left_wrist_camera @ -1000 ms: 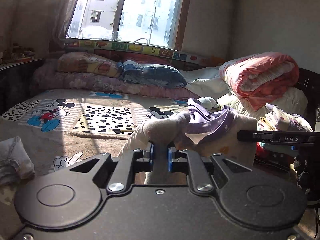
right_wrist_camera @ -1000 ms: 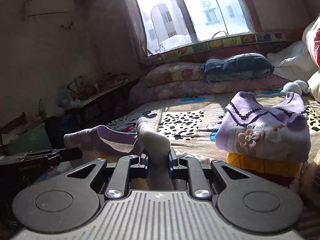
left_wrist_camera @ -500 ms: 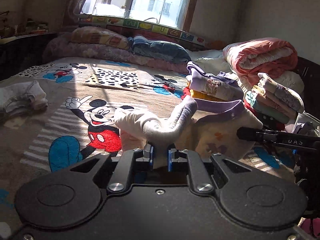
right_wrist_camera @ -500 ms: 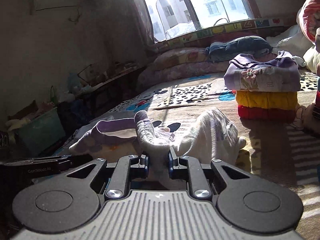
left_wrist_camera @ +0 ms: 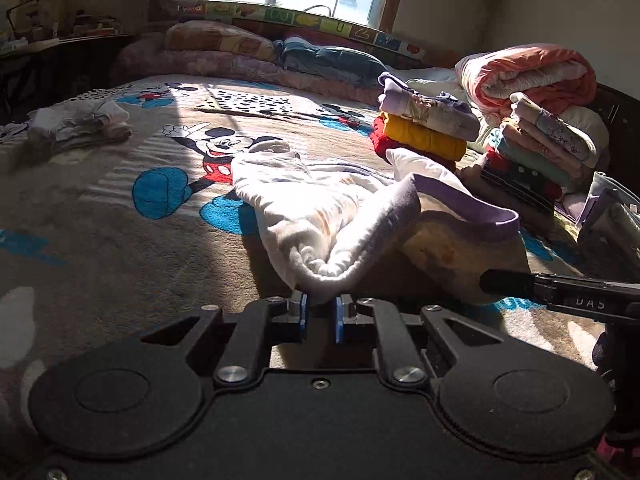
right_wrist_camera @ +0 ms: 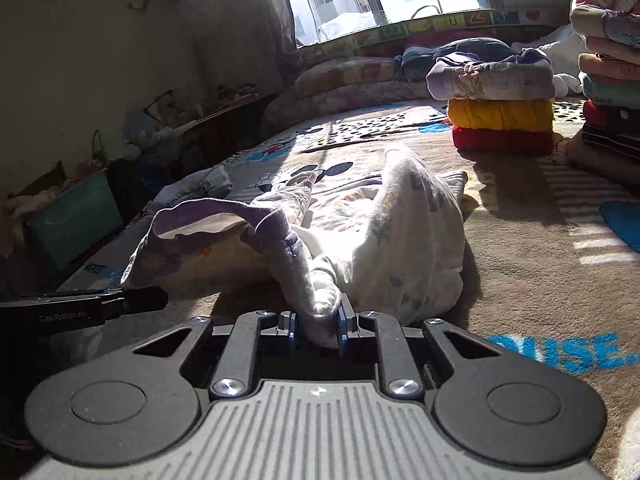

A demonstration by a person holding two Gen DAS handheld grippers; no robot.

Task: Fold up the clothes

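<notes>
While both grippers pinch the shirt point(left_wrist_camera: 320, 216) by its shoulders, its body trails forward onto the bed point(left_wrist_camera: 120, 248). We read the left gripper point(left_wrist_camera: 319, 316) and right gripper point(right_wrist_camera: 316, 326) as equally near, each clamped on cloth.

The white garment point(left_wrist_camera: 320, 216) with a faint coloured print and a purple-banded neckline lay crumpled on the cartoon-mouse blanket point(left_wrist_camera: 120, 240), its body bunched toward the window. Its near edge was lifted at two points, the neckline sagging open between them. Folded clothes point(left_wrist_camera: 424, 132) stood stacked beyond it, well apart.
</notes>
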